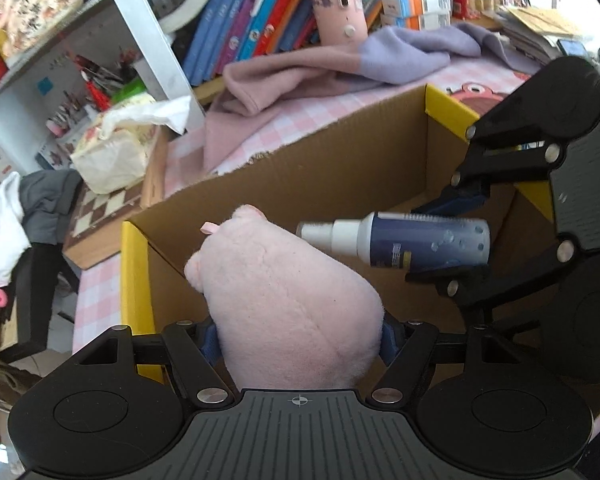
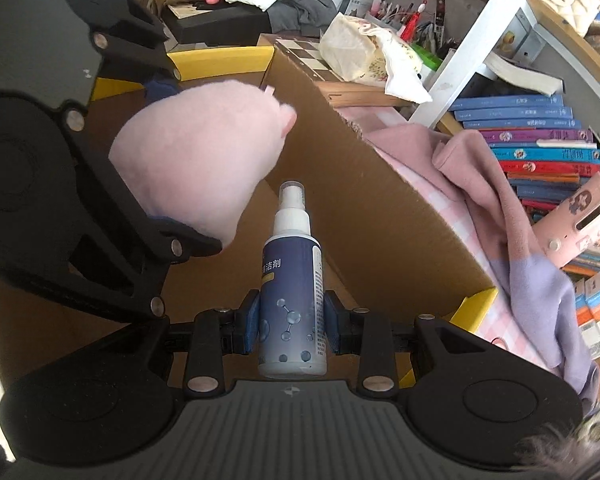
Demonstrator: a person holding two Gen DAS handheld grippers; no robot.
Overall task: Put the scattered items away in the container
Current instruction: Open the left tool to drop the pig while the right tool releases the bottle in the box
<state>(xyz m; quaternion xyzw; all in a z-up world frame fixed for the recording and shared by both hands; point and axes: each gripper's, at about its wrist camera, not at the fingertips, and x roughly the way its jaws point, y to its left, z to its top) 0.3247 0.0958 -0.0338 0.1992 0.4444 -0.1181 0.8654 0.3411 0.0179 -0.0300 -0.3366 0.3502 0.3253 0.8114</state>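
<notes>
Left wrist view: plush toy (image 1: 292, 304) is clamped by the left hand-held gripper (image 1: 300, 340), spray bottle (image 1: 412, 242) by the right hand-held gripper (image 1: 460, 232) at right of frame; collision over the cardboard box (image 1: 300, 176) is risked, so closely are they crowded

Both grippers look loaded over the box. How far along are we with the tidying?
Done: both items are picked up. In hand: the left gripper clamps the pink plush toy, and the right gripper clamps the spray bottle, both over the open cardboard box. Left: release both inside. The visible box interior holds nothing yet; its floor is mostly hidden.
</notes>
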